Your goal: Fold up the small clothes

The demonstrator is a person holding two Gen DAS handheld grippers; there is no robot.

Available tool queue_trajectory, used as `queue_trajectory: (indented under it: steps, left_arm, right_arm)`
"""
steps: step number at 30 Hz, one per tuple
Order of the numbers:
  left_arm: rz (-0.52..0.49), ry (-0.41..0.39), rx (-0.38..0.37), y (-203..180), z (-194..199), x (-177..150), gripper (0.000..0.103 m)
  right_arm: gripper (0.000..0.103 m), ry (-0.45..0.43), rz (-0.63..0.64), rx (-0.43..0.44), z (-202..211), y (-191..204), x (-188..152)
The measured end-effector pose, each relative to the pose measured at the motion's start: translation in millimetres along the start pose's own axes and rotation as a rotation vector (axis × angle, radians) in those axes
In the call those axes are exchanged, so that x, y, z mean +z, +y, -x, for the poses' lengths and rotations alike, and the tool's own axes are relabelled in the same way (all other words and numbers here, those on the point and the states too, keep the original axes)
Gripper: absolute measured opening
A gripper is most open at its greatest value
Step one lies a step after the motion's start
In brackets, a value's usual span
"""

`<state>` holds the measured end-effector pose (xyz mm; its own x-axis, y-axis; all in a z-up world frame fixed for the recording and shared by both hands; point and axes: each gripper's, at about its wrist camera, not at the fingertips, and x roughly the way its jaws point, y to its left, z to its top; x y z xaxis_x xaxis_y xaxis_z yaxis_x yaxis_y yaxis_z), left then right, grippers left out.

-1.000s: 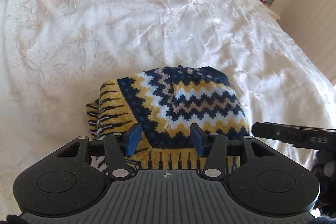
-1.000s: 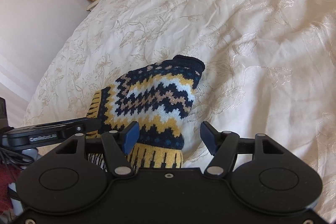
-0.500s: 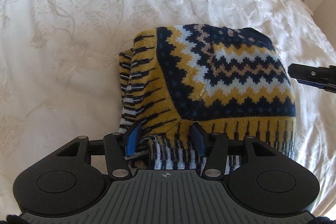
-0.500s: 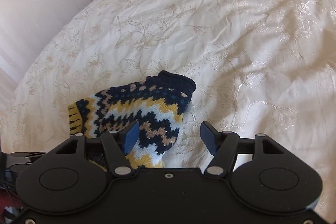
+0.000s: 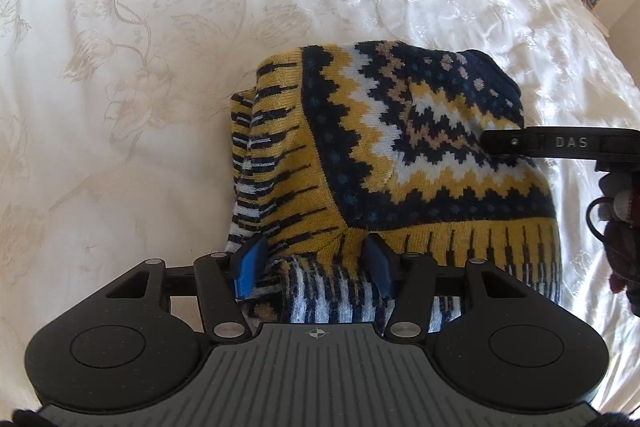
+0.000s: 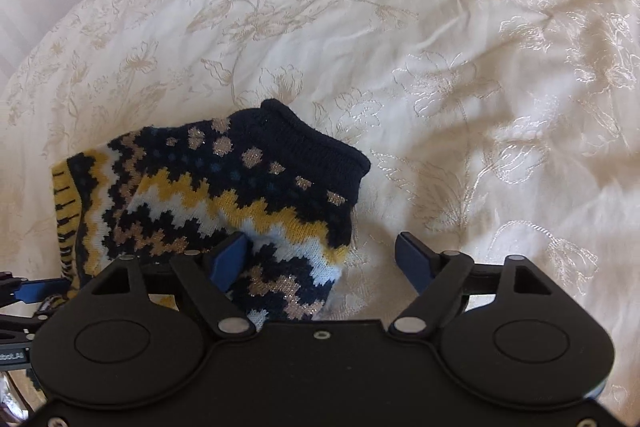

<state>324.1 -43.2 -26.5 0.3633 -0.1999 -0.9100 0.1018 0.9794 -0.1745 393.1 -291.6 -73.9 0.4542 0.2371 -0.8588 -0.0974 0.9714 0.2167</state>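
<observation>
Navy-and-mustard knit fills the near ground here: a small zigzag-patterned sweater (image 5: 400, 163) lies folded on the bed, close under both tools. The left claw (image 5: 314, 267) sits parted over the nearest corner, its blue pads straddling a bunched striped bit, likely a sleeve, that pokes out below the ribbed yellow hem; nothing is pinched, the wool simply lies between the pads. Over to the right claw (image 6: 320, 259), spread wide and carrying nothing, one pad above the sweater's side edge, the other above bare bedding.

By my reading, the fold is nearly done and this is the tidying step. The next move calls for closing on that loose striped piece and tucking it under or over the bundle so the packet lies square, while the right claw steadies the far side.

Further out, the knit looks thick and soft, with stepped bands of white, tan and yellow and a rolled dark collar (image 6: 320, 139) at the far end. Beyond it stretches the cream bedspread (image 5: 160, 27), glossy, embroidered with pale flowers and faintly creased.
</observation>
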Motion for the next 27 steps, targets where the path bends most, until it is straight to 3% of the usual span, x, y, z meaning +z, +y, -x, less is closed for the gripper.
queue_trajectory:
  steps: [4,7,12,15,18,20,23,27]
  left_arm:
    - [0.013,-0.002,-0.005,1.9,-0.5,-0.6,0.053]
    - [0.015,-0.003,0.000,1.7,-0.5,-0.5,0.054]
    - [-0.002,-0.007,0.014,-1.4,-1.1,-1.6,0.056]
    - [-0.004,-0.011,0.030,-1.2,-2.1,-1.9,0.061]
    - [0.015,-0.011,0.046,1.0,-3.9,-2.4,0.070]
    - [0.050,0.003,0.065,5.1,-7.6,-3.5,0.091]
    - [0.151,0.007,0.024,18.7,-10.6,-8.5,0.097]
    - [0.121,-0.023,0.027,15.9,-2.0,-15.9,0.099]
  right_arm:
    - [0.082,-0.064,-0.038,0.044,37.5,-1.6,-18.7]
    - [0.082,-0.054,-0.032,0.044,48.6,1.3,-39.3]
    - [0.085,0.013,-0.049,-0.005,28.3,5.1,-58.1]
    - [0.095,0.024,-0.048,-0.031,15.1,7.4,-56.8]
    - [0.102,0.031,-0.048,-0.031,7.9,5.0,-55.1]
    - [0.102,0.031,-0.046,-0.022,7.9,2.8,-55.7]
    - [0.102,0.017,-0.047,-0.009,11.3,1.5,-58.0]
    - [0.102,-0.003,-0.078,0.018,18.4,-4.5,-62.3]
